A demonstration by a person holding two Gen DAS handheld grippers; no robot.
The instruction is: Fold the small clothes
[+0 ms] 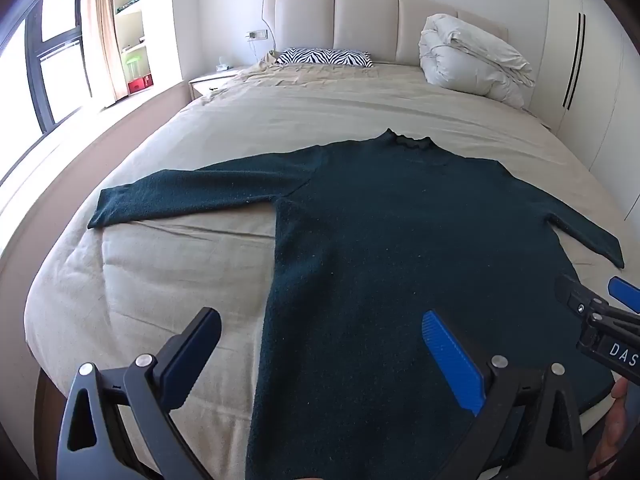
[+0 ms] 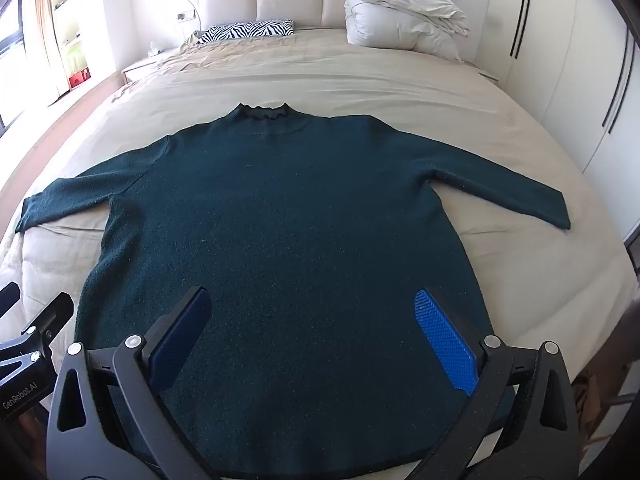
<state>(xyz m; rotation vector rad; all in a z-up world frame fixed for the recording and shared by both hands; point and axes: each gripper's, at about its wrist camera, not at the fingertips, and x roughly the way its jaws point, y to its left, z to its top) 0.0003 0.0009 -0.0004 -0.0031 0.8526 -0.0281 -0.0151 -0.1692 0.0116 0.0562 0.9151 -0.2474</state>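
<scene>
From the left wrist view, the dark green sweater (image 1: 400, 248) lies flat on the bed (image 1: 180, 264), collar far, hem near, both sleeves spread out to the sides. The left gripper (image 1: 322, 354) hovers above the near left part of the body with its fingers (image 1: 452, 360) wide apart and nothing between them. The right gripper (image 1: 600, 312) shows at the right edge, also empty. A first fold would likely go best by taking the left sleeve (image 1: 192, 196) near its cuff and carrying it across the chest, keeping the knit taut so it does not bunch.

From the right wrist view, the sweater (image 2: 288, 220) sits centred, smooth and unfolded. The right gripper (image 2: 316, 332) hangs over the near hem, its fingers (image 2: 444, 340) spread wide and empty. The right sleeve (image 2: 500, 188) lies clear of the body, so it is easy to pinch at the cuff.
</scene>
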